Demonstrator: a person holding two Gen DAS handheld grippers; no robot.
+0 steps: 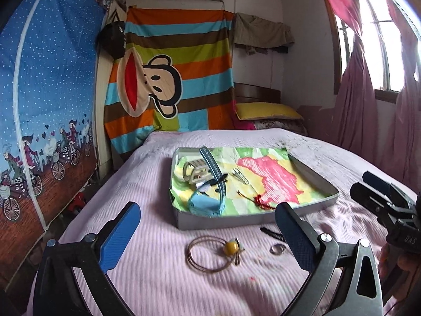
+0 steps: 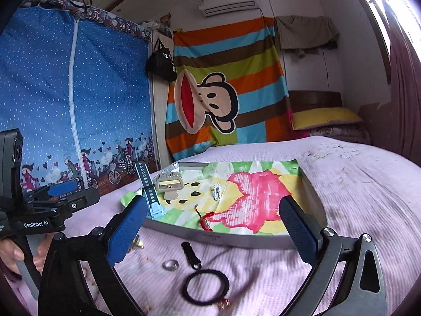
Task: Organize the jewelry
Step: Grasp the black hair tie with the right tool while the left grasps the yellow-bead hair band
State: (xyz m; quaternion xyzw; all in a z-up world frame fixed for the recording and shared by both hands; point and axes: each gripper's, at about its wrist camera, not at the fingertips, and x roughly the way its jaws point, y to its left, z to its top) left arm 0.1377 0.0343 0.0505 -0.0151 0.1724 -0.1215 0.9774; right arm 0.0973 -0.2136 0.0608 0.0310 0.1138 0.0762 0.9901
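Observation:
A shallow grey tray (image 1: 223,221) lined with colourful paper lies on the bed. It holds a blue watch strap (image 1: 213,168), a beige claw clip (image 1: 194,173), hairpins (image 1: 240,177) and a red cord (image 1: 260,200). In front of it lie a brown cord with a yellow bead (image 1: 230,247), a ring (image 1: 277,249) and a black clip (image 1: 271,233). My left gripper (image 1: 208,223) hovers open above them, holding nothing. In the right wrist view my right gripper (image 2: 213,205) is open and empty over a black hair tie (image 2: 184,288), the clear ring (image 2: 171,264) and the black clip (image 2: 190,254).
The pink bedspread (image 1: 158,276) covers the bed. A blue dotted wardrobe cover (image 1: 47,92) stands to the left, a striped monkey blanket (image 1: 168,79) hangs behind, and a yellow pillow (image 1: 265,110) lies at the far end. Pink curtains (image 1: 355,100) hang on the right.

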